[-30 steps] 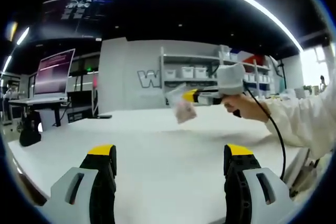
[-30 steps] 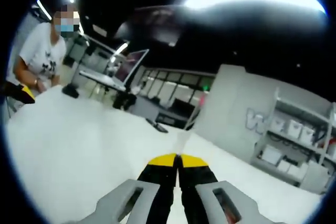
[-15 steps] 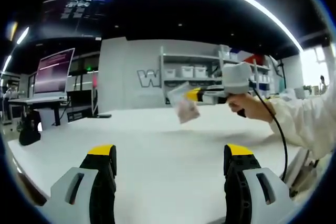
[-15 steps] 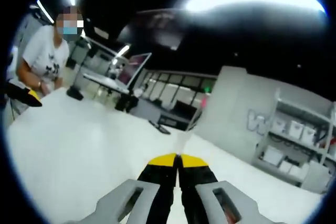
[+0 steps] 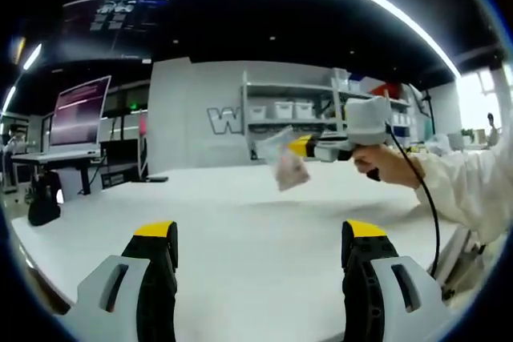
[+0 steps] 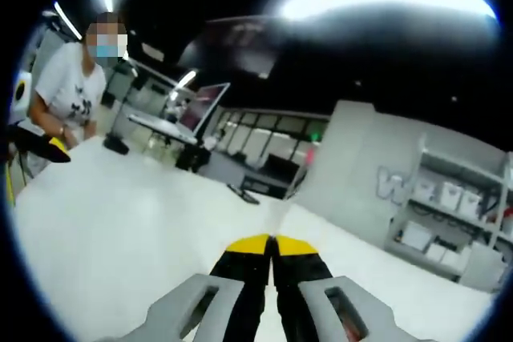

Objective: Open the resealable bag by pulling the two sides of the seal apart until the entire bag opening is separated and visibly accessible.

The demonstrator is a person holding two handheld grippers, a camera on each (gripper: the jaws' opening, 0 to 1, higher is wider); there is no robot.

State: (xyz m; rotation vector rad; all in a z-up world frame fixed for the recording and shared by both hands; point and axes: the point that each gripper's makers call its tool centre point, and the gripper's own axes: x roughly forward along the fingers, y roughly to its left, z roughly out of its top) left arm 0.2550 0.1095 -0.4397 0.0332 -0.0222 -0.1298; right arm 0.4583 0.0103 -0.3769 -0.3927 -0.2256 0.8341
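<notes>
Presently the resealable bag hangs in the air above the white tabletop, pinched at its upper edge by the right tool, which enters the left gripper view from the right with a hand on its grip. In the right gripper view the right tool has its yellow-tipped jaws pressed together on a thin, clear sliver of film rising just ahead of the tips; the bag body is hard to make out there. The left tool stands with its jaws spread wide and nothing between them, low over the tabletop and well apart from the bag. The bag appears small, transparent and limp, with a pale pinkish content sagging toward its lower part; it is judged light, soft and likely slick, so it should crumple or slip rather than resist. Whether the seal is parted at all cannot be told at this range. A sound hold for the left tool would be the free lip of the seal opposite the held side, close to the strip and not on the loose film below, with the pull kept moderate to avoid tearing or losing the grip.
</notes>
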